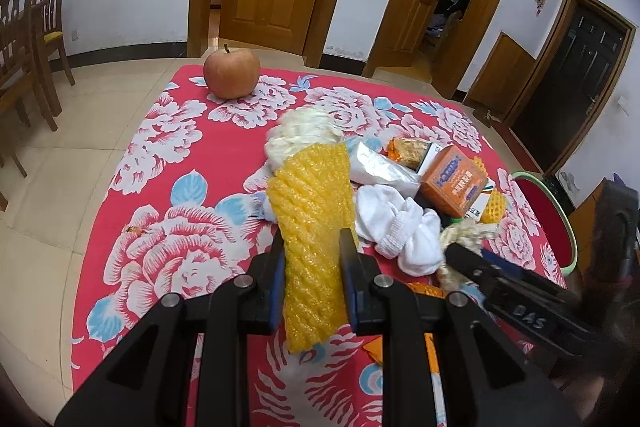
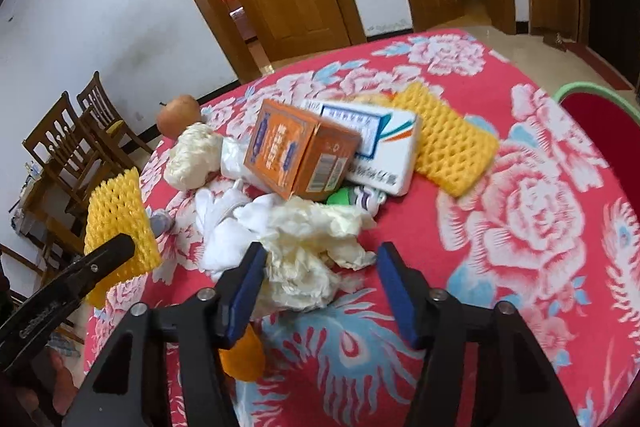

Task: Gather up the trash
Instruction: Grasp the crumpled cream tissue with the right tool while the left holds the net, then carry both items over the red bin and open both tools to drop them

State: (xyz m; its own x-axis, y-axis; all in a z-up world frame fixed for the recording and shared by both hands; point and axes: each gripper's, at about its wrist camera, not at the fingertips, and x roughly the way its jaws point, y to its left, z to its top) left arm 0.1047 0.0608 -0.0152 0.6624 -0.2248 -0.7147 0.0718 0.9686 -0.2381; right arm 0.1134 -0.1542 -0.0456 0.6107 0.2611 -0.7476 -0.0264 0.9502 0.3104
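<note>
A yellow foam fruit net is held above the red flowered tablecloth, with my left gripper shut on its lower half. In the right wrist view the same net hangs at the left. My right gripper stands open around a crumpled cream tissue; the right pad is clear of it. Behind the tissue lies a pile: an orange box, a white and blue box, a second yellow net, white cloth and a white foam net.
An apple stands at the table's far edge. A red bin with a green rim is beyond the right side of the table. An orange scrap lies under my right gripper. Wooden chairs stand at the left wall.
</note>
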